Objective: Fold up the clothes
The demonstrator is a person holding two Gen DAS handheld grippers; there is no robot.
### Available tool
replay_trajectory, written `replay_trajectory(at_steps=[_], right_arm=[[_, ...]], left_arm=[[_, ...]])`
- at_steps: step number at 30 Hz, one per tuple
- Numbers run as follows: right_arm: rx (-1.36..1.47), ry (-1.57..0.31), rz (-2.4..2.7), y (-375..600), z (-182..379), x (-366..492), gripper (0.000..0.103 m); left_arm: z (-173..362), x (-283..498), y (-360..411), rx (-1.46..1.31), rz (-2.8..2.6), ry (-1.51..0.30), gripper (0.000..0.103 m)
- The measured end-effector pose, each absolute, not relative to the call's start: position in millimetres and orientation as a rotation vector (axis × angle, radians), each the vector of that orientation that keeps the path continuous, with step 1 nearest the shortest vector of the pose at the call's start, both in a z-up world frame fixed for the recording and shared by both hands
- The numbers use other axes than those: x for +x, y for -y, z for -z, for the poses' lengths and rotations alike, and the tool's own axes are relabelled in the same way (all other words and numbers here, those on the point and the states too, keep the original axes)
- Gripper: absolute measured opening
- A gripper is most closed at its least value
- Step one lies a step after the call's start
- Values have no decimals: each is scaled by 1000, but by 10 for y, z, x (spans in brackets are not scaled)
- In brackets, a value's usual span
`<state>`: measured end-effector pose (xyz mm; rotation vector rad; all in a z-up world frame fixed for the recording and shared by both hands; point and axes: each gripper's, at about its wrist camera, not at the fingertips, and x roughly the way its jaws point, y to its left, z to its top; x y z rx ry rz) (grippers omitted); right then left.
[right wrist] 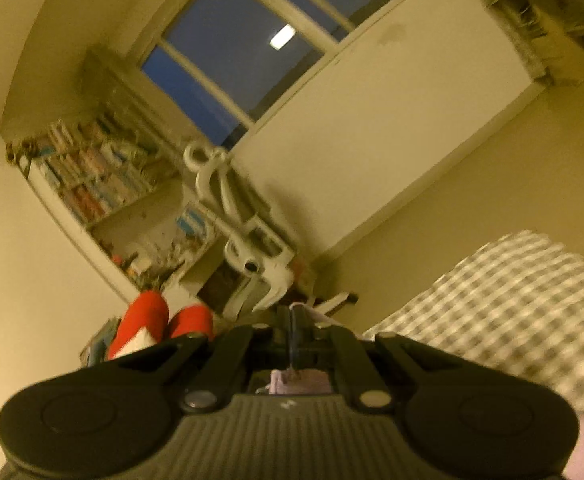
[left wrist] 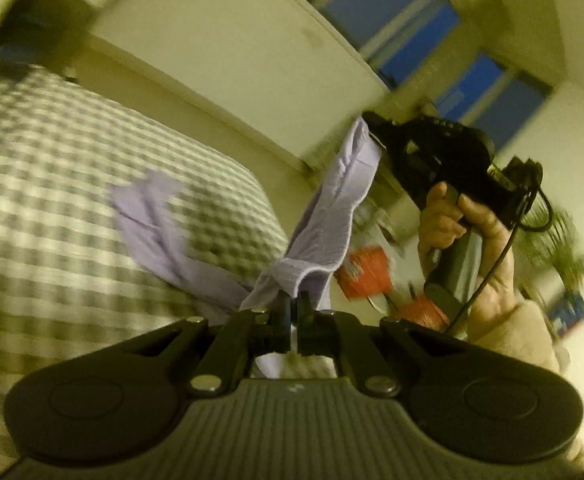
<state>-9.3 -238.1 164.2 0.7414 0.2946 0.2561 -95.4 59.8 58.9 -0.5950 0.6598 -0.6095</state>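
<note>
Both your grippers, left gripper (left wrist: 292,304) and right gripper (left wrist: 371,130), are clamped tight on the lilac garment (left wrist: 331,200), stretched above the checked bed (left wrist: 52,160); next, probably lay it flat.

A lived-in bedroom at home, seen after dark. A bed with a grey-and-white checked cover (left wrist: 52,200) fills the left wrist view from 9 o'clock. In the right wrist view a crowded bookshelf (right wrist: 92,184) stands at 10 o'clock, a white desk chair (right wrist: 244,232) near the centre, and a dark-paned window (right wrist: 228,64) at 12 o'clock above a plain cream wall (right wrist: 371,140).
</note>
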Motion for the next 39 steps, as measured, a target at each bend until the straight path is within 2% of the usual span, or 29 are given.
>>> replay_trajectory(at_steps=[10, 21, 31, 39], right_arm=[[686, -440, -381, 1217, -1334, 715, 0], [665, -626, -490, 140, -723, 1223, 0], [696, -702, -558, -493, -398, 1487, 0], [673, -762, -570, -830, -163, 1578, 3]], left_arm=[[-407, -975, -1394, -781, 270, -642, 2], [-92, -1042, -2077, -968, -91, -668, 2], [75, -1063, -2488, -1013, -393, -608, 2], [286, -974, -2602, -1068, -471, -691, 5]])
